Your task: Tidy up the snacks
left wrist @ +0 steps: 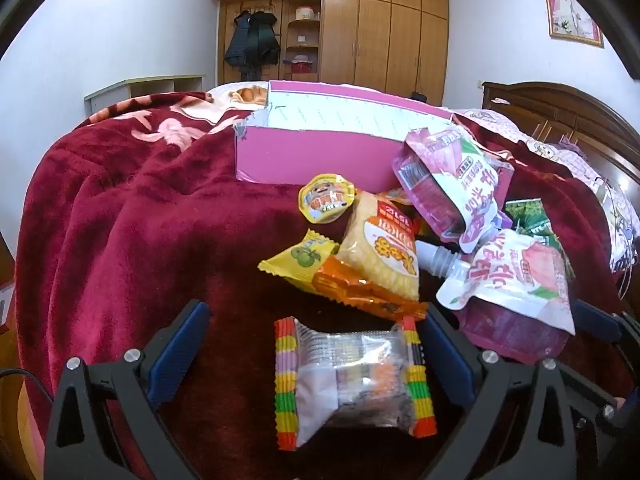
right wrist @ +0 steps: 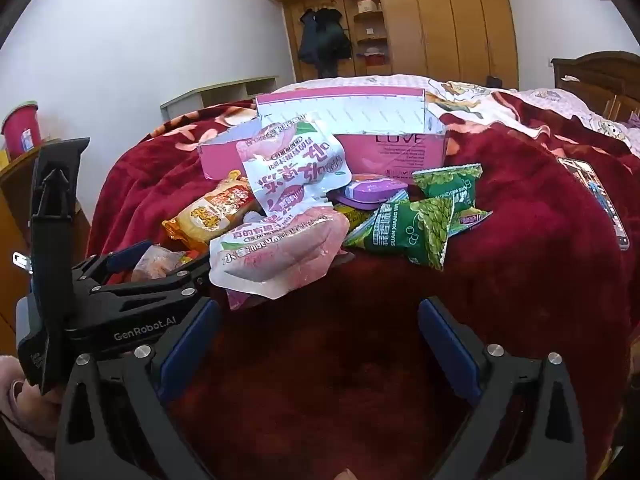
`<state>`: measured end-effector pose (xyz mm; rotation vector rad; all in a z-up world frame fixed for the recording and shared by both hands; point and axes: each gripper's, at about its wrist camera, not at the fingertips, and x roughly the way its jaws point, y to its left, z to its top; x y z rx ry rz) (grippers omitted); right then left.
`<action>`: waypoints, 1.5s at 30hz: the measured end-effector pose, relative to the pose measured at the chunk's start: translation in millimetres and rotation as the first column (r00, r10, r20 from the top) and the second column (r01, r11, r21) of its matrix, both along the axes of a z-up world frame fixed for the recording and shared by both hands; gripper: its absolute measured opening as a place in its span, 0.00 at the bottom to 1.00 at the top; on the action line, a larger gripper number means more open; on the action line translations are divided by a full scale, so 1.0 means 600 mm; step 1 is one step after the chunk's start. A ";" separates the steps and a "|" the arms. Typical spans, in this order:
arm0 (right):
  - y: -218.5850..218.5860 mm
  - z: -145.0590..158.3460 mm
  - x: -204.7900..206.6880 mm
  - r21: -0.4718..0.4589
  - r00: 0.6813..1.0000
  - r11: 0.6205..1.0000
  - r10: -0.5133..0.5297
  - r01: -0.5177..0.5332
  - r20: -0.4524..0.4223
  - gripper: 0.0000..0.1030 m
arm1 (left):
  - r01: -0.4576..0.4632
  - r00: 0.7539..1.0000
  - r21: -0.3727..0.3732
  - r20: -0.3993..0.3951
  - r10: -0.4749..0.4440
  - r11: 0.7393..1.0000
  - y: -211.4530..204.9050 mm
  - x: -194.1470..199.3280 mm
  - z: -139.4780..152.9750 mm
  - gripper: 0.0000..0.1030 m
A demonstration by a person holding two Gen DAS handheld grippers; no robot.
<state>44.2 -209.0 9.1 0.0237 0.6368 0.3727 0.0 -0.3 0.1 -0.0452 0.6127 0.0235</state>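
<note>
A pile of snacks lies on a red blanket in front of an open pink box (left wrist: 304, 152), which also shows in the right wrist view (right wrist: 400, 148). My left gripper (left wrist: 316, 340) is open, its blue pads on either side of a clear packet with striped ends (left wrist: 352, 380), not closed on it. Beyond it lie an orange cracker pack (left wrist: 384, 256), a yellow candy (left wrist: 304, 260), a jelly cup (left wrist: 326, 198) and pink drink pouches (left wrist: 456, 188). My right gripper (right wrist: 320, 332) is open and empty over bare blanket, short of a pink pouch (right wrist: 280, 252) and green packets (right wrist: 416, 228).
The left gripper's body (right wrist: 104, 304) sits at the left of the right wrist view. A phone (right wrist: 596, 200) lies on the blanket at right. A wooden headboard (left wrist: 560, 116) and wardrobes (left wrist: 380, 32) stand behind the bed.
</note>
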 end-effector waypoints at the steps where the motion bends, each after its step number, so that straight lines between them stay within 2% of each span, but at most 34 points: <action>1: -0.001 0.000 0.000 -0.001 1.000 1.000 0.001 -0.001 0.002 0.98 | 0.000 1.000 0.001 0.001 0.000 1.000 0.000 0.000 0.000 1.00; 45: 0.001 -0.016 0.009 -0.024 1.000 1.000 -0.004 0.004 -0.017 0.98 | 0.000 1.000 -0.007 0.005 0.000 1.000 0.000 0.000 0.000 1.00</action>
